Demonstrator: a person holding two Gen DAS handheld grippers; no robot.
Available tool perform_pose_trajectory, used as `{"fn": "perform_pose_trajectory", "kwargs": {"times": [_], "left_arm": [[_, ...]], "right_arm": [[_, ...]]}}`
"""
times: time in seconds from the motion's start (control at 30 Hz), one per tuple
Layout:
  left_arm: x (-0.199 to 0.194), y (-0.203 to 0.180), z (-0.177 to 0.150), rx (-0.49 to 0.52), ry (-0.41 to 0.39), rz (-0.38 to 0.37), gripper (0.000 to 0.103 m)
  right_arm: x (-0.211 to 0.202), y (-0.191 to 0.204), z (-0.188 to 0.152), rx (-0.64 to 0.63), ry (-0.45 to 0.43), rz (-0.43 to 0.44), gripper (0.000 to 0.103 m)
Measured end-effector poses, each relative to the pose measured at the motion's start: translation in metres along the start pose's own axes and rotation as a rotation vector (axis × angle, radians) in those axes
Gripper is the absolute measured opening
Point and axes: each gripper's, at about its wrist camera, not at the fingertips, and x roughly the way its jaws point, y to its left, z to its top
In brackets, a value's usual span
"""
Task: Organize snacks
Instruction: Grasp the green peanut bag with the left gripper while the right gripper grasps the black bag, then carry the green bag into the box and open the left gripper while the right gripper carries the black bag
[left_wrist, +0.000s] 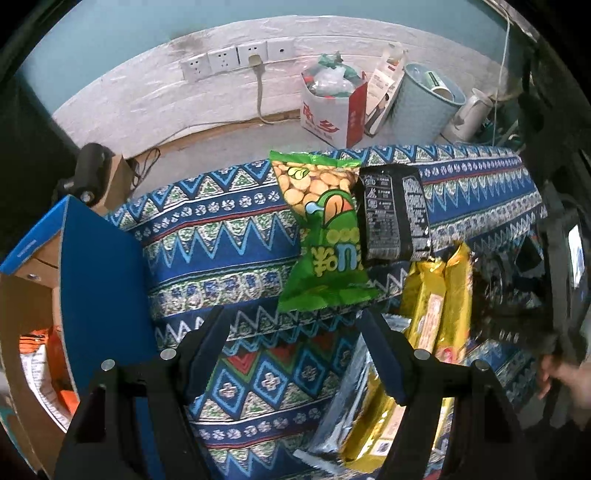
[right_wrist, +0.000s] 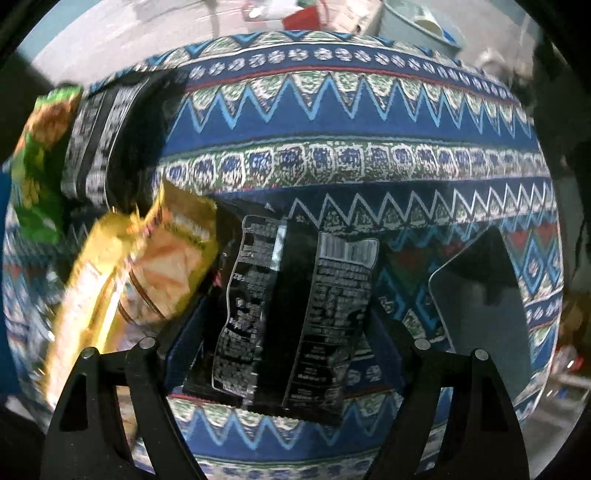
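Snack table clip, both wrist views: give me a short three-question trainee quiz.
1. True or false: the left claw is open and holds nothing.
2. What lies between the right claw's fingers? A) green snack bag B) black packet C) gold packet
3. In the left view, which packet touches the green snack bag's right edge?

Key: 1 true; 2 B, black packet; 3 black printed packet.

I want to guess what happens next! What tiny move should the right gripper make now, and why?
Probably close. The right gripper has its jaws wide open on either side of the black snack packet, which lies flat on the patterned cloth. The packet already sits between them, so squeezing shut looks like the next step before lifting it.
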Motion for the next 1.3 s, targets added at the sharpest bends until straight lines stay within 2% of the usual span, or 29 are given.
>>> {"fn": "perform_pose_trajectory", "kwargs": {"times": [0.07, 0.13, 0.2, 0.47, 0.6, 0.83, 0.9, 0.97, 1.07, 1.17, 1.3], "left_arm": [[0.002, -0.002, 0.005, -0.016, 0.004, -0.014, 0.075], [0.005, -0.004, 0.011, -0.029, 0.005, -0.019, 0.076], [0.008, -0.007, 0.016, -0.038, 0.002, -0.018, 0.079], [0.029, -0.01, 0.037, -0.062, 0.023, 0.011, 0.079], [0.036, -0.009, 0.043, -0.083, 0.023, 0.009, 0.079], [0.052, -0.013, 0.047, -0.061, 0.036, 0.019, 0.079], [0.055, -0.013, 0.046, -0.057, 0.033, 0.005, 0.073], [0.056, -0.013, 0.047, -0.05, 0.031, -0.006, 0.047], [0.056, -0.013, 0.045, -0.027, 0.022, -0.018, 0.031], [0.05, -0.016, 0.04, 0.026, -0.007, 0.028, 0.029], [0.039, -0.011, 0.034, 0.043, -0.031, 0.035, 0.026]], "right_arm": [[0.002, 0.001, -0.005, -0.019, -0.007, 0.004, 0.074], [-0.002, -0.001, -0.011, -0.036, -0.016, 0.006, 0.062], [-0.003, -0.005, -0.008, -0.037, -0.024, 0.003, 0.058], [-0.021, -0.017, 0.003, -0.026, -0.08, -0.007, 0.058], [-0.038, -0.019, 0.01, -0.021, -0.109, 0.02, 0.058], [-0.054, -0.008, 0.018, -0.047, -0.144, 0.038, 0.058], [-0.057, -0.008, 0.021, -0.052, -0.152, 0.042, 0.058], [-0.059, -0.008, 0.025, -0.053, -0.155, 0.047, 0.058], [-0.059, -0.01, 0.029, -0.053, -0.158, 0.052, 0.058], [-0.062, -0.007, 0.033, -0.055, -0.162, 0.055, 0.058], [-0.066, 0.0, 0.039, -0.068, -0.175, 0.057, 0.058]]}}
